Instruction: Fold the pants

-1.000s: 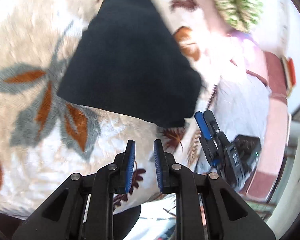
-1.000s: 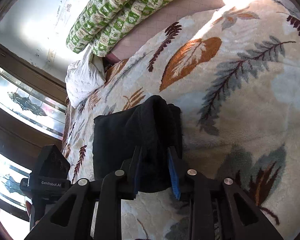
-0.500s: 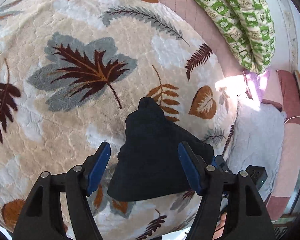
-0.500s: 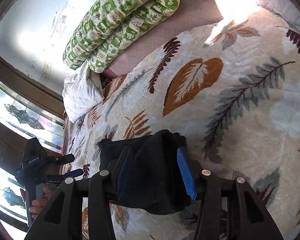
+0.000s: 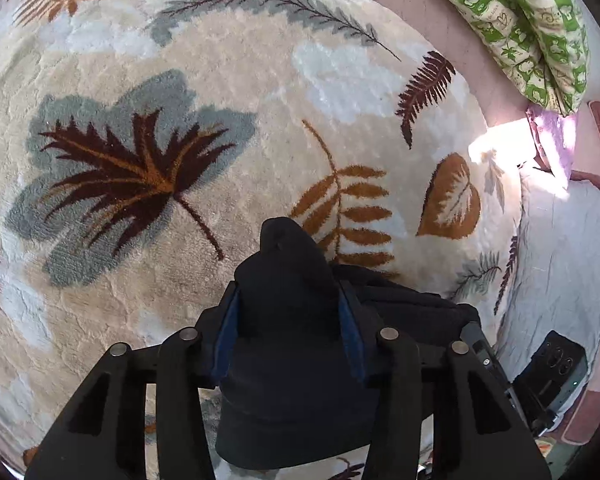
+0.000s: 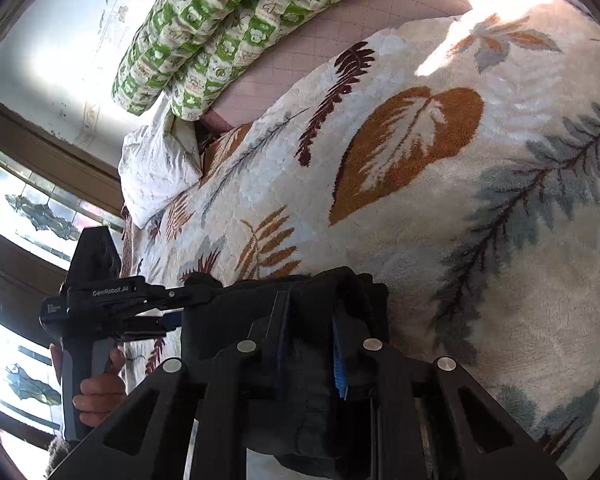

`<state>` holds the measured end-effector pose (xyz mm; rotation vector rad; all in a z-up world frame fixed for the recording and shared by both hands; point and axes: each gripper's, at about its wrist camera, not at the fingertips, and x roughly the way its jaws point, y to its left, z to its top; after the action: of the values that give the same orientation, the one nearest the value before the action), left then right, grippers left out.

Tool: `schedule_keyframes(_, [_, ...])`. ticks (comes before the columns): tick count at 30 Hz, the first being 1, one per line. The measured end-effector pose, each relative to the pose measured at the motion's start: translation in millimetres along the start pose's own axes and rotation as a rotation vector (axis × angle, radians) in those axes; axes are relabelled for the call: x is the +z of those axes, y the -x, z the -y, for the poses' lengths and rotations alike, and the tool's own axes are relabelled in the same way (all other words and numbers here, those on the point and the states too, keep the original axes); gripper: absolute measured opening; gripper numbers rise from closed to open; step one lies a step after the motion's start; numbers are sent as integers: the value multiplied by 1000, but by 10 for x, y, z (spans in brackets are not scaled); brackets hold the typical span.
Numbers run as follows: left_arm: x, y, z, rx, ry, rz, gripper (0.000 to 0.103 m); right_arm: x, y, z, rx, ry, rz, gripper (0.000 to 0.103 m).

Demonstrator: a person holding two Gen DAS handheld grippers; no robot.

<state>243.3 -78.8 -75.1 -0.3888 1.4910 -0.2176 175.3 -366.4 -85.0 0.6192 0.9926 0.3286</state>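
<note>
The folded black fabric pants lie as a compact bundle on the leaf-patterned plush blanket, straight ahead of and between both sets of fingers: left gripper and right gripper each clamp an end.

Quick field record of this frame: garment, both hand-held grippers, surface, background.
garment: black pants, folded into a thick bundle
left hand-held gripper: fingers either side of one end of the bundle, closed on it
right hand-held gripper: closed on another edge of the bundle
surface: cream leaf-print blanket
background: green patterned quilt, rolled, beyond the blanket; white pillow below it
</note>
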Motion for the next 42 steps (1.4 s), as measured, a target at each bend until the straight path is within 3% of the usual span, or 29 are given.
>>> schedule_keyframes(7, [68, -164, -43, 21, 12, 1, 48, -38, -81, 113, -35, 9, 21, 15])
schedule_keyframes(11, [39, 6, -144, -71, 48, 10, 48, -79, -106, 226, -4, -50, 36, 16])
schedule_keyframes(15, [-108, 277, -266, -82, 51, 65, 49, -91, 86, 174, 12, -72, 47, 28])
schedule_keyframes(18, [-297, 339, -240, -88, 18, 60, 49, -151, 297, 136, 24, -62, 71, 31])
schedule_keyframes(22, [-575, 255, -196, -98, -8, 32, 49, -335, 424, 71, 66, -39, 41, 40])
schedule_keyframes(26, [-689, 81, -178, -30, -28, -1, 49, -534, 393, -16, 3, 24, 19, 36])
schedule_keyframes(28, [-702, 31, -212, -46, -2, -28, 49, -614, 375, -22, -57, 69, 24, 27])
schedule_keyframes(31, [-742, 127, -234, -63, -13, -12, 49, -692, 330, 79, -83, 45, 24, 26])
schedule_keyframes(34, [-770, 293, -287, -70, -44, 37, 50, -687, 414, 109, -9, -4, 42, 30])
schedule_keyframes(36, [-771, 364, -348, -65, -55, 58, 59, -656, 533, 107, 46, -32, 60, 32])
schedule_keyframes(38, [-767, 404, -413, -54, -50, 82, 66, -620, 650, 117, 63, -49, 78, 47])
schedule_keyframes(42, [-749, 324, -417, -46, -54, 85, 66, -574, 778, 187, 63, -81, 91, 60])
